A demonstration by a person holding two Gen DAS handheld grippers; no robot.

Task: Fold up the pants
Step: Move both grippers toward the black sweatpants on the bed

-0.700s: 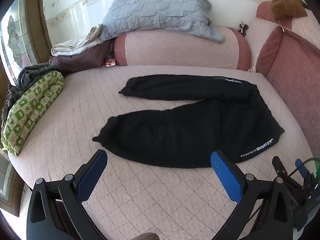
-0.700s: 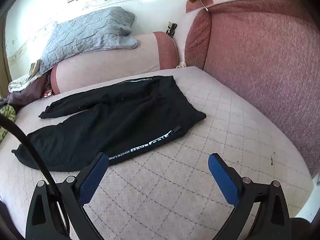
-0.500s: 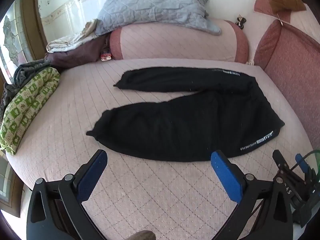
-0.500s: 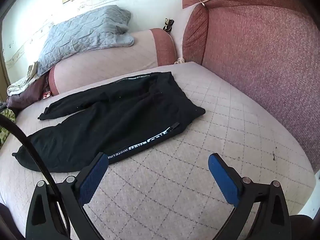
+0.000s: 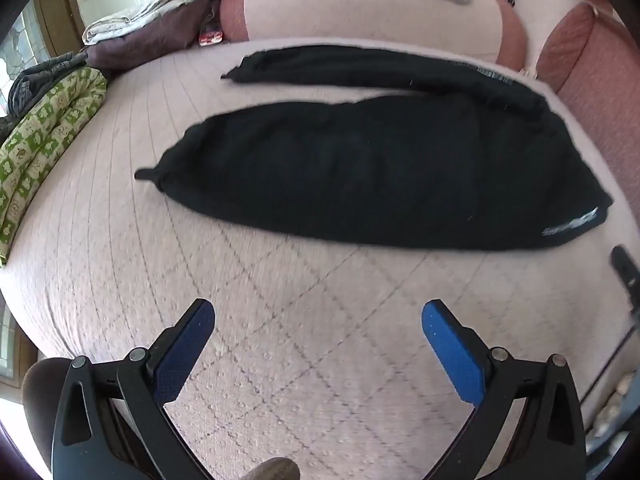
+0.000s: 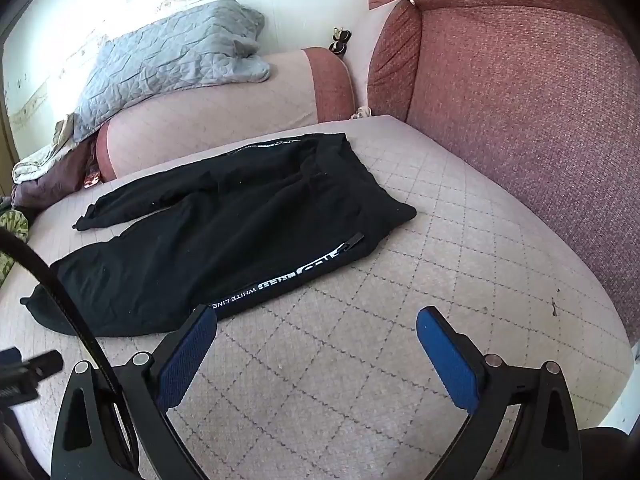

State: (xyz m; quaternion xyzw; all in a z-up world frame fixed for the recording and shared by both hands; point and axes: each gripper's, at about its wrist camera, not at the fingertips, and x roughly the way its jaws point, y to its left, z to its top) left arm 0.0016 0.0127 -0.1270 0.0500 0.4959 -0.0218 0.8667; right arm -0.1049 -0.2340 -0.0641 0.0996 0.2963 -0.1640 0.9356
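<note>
Currently hovering both open — left gripper, right gripper — near black pants lying flat on bed.

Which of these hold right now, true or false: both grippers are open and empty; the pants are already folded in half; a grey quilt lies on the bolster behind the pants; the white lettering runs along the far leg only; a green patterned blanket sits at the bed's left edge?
1. Both the left gripper and the right gripper are open and hold nothing. True.
2. The pants are folded in half. False: they lie spread flat, legs apart.
3. A grey quilt lies on the bolster. True.
4. White lettering only on the far leg. False: a lettered stripe also runs along the near leg.
5. A green patterned blanket lies at the left edge. True.
</note>
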